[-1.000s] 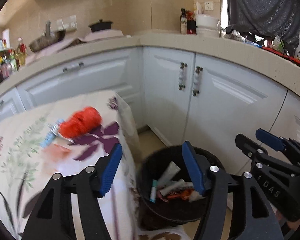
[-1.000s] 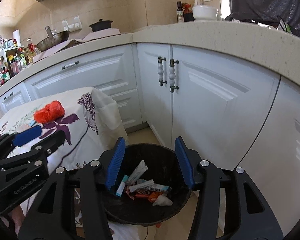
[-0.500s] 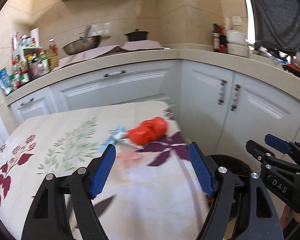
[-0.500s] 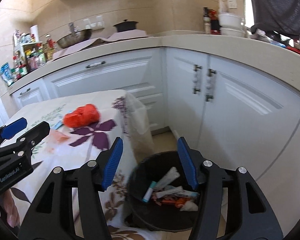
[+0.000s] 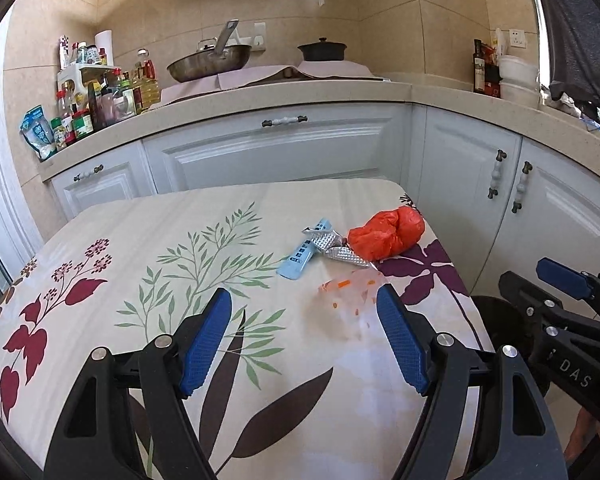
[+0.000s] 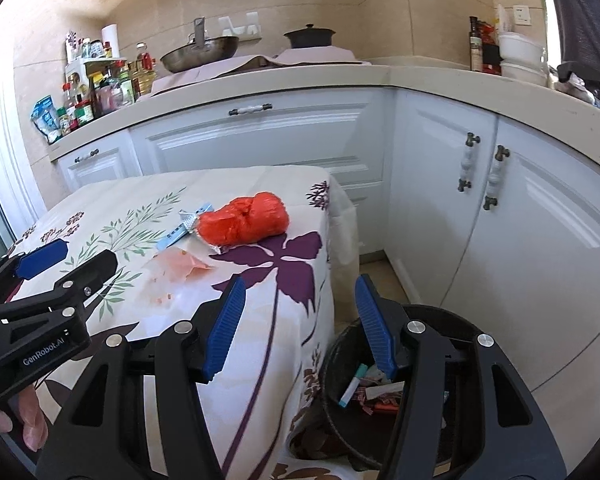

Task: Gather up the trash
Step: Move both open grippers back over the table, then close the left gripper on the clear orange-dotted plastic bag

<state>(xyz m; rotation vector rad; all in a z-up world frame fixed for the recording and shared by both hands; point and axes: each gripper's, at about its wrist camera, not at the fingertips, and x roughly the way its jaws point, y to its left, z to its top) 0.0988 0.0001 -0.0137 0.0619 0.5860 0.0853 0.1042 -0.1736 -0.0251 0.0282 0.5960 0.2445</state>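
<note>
On the floral tablecloth lie a crumpled orange bag, a silver blister pack, a light blue strip and a clear wrapper with orange specks. My left gripper is open and empty above the table, just short of the clear wrapper. My right gripper is open and empty over the table's right edge, beside the black trash bin, which holds several wrappers.
White cabinets and a beige counter wrap around the back and right. A wok, a black pot and bottles stand on the counter. The bin sits on the floor between table and cabinets.
Both grippers swung left from the bin toward the table and stayed open. The left one now faces the trash on the cloth; the right still has the bin in view.
</note>
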